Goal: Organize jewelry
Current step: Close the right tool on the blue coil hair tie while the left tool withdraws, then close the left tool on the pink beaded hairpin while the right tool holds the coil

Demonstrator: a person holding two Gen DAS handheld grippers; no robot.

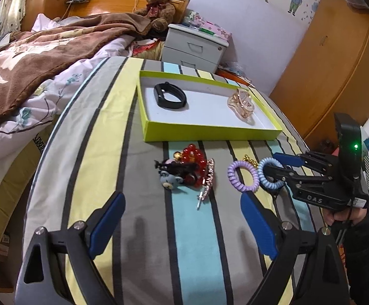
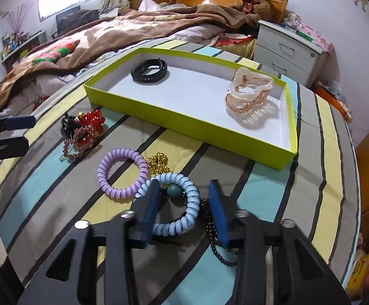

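My right claw (image 2: 182, 208) straddled the blue coil hair tie (image 2: 174, 203) without clamping it, while my left claw (image 1: 182, 226) hung wide over the striped surface (image 1: 138, 167).

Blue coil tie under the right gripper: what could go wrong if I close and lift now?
The right gripper straddles only one side of the blue coil tie, so it may slip. A dark bead chain lies against the right finger and could get dragged along. The purple coil tie touches the blue one and might shift.
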